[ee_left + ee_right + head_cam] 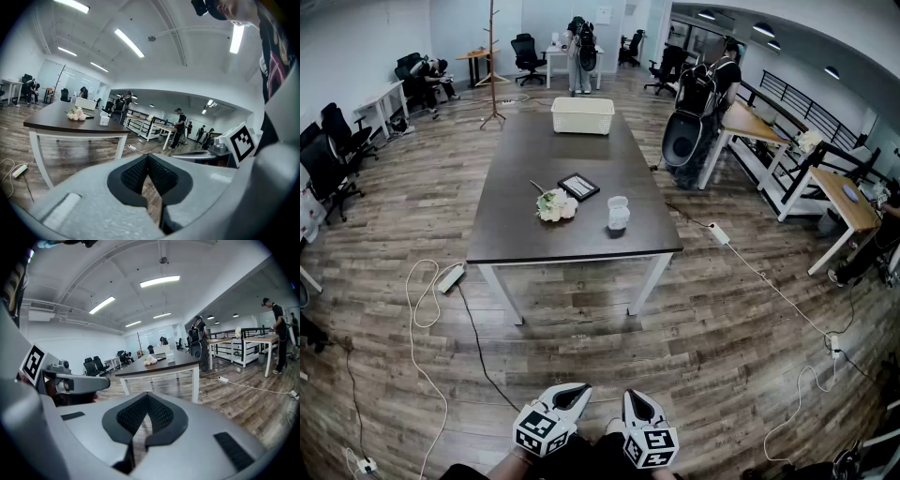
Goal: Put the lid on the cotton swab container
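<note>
The cotton swab container (pixel 619 214) is a small clear tub standing near the front right of a long dark table (pixel 572 239). From this distance I cannot make out a separate lid. The container also shows far off in the left gripper view (pixel 104 120) and the right gripper view (pixel 170 357). My left gripper (pixel 575 394) and right gripper (pixel 634 401) hang low at the bottom of the head view, well short of the table. The left gripper (pixel 147 164) has its jaws pressed together with nothing in them, and so does the right gripper (pixel 147 403).
A bunch of pale flowers (pixel 556 205) and a black framed slab (pixel 578 187) lie left of the container. A white basket (pixel 581 115) stands at the table's far end. Cables and a power strip (pixel 450 277) trail over the wood floor. Chairs, desks and people fill the room's edges.
</note>
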Action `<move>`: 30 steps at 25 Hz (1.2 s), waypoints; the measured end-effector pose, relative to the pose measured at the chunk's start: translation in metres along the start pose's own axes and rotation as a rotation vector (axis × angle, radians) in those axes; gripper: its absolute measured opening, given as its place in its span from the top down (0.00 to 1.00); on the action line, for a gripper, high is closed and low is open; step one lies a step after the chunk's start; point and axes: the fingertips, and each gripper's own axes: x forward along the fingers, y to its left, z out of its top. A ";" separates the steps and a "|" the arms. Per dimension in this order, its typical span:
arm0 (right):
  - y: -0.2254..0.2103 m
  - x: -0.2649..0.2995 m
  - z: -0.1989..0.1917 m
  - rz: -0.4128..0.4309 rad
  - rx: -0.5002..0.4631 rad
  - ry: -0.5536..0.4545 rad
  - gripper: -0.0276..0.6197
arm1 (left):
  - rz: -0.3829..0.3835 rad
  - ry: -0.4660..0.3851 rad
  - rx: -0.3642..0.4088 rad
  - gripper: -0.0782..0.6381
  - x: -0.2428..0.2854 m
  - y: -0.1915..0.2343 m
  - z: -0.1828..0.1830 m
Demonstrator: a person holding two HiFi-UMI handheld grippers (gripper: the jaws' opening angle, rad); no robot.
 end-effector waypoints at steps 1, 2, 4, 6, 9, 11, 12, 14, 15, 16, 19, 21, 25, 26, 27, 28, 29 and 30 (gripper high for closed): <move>0.003 0.002 0.000 0.003 -0.003 -0.003 0.95 | -0.011 -0.002 -0.002 0.88 -0.001 0.001 0.000; 0.005 0.005 0.001 0.005 -0.006 -0.005 0.95 | -0.022 -0.003 -0.003 0.88 -0.001 0.003 -0.001; 0.011 0.007 0.000 0.000 -0.005 -0.010 0.95 | -0.039 0.007 0.007 0.88 -0.004 0.005 -0.003; 0.018 0.008 -0.001 -0.007 0.000 -0.016 0.95 | -0.050 0.016 0.028 0.88 -0.008 0.008 -0.002; 0.027 0.008 -0.001 -0.024 0.005 -0.039 0.95 | -0.054 0.011 0.028 0.88 -0.014 0.012 -0.001; 0.030 0.007 0.000 -0.029 0.015 -0.063 0.95 | -0.052 0.009 0.011 0.88 -0.016 0.015 -0.004; 0.030 0.007 0.002 -0.032 0.022 -0.071 0.95 | -0.048 0.005 -0.001 0.88 -0.017 0.017 -0.006; 0.028 0.006 0.002 -0.041 0.032 -0.075 0.95 | -0.038 -0.005 -0.027 0.88 -0.018 0.021 -0.006; 0.027 0.005 0.001 -0.046 0.037 -0.075 0.95 | -0.034 -0.007 -0.037 0.88 -0.018 0.022 -0.006; 0.026 0.004 0.000 -0.049 0.042 -0.074 0.95 | -0.028 -0.005 -0.043 0.88 -0.017 0.024 -0.006; 0.021 0.008 -0.002 -0.045 0.071 -0.073 0.95 | 0.012 0.012 -0.043 0.88 -0.013 0.032 -0.010; 0.015 0.014 0.000 -0.035 0.083 -0.078 0.95 | 0.034 0.014 -0.043 0.88 -0.008 0.036 -0.011; 0.008 0.036 0.006 0.014 0.065 -0.067 0.95 | 0.073 0.012 -0.045 0.88 0.004 0.045 -0.007; 0.007 0.043 0.008 0.035 0.054 -0.059 0.95 | 0.089 0.011 -0.050 0.88 0.008 0.049 -0.005; 0.005 0.050 0.012 0.057 0.040 -0.051 0.95 | 0.109 0.006 -0.059 0.88 0.012 0.053 -0.002; 0.003 0.058 0.017 0.078 0.026 -0.045 0.95 | 0.131 0.000 -0.071 0.88 0.016 0.058 0.001; 0.000 0.066 0.023 0.096 0.015 -0.039 0.95 | 0.151 -0.005 -0.082 0.88 0.021 0.064 0.005; -0.005 0.074 0.029 0.109 0.007 -0.034 0.95 | 0.168 -0.009 -0.090 0.88 0.026 0.069 0.009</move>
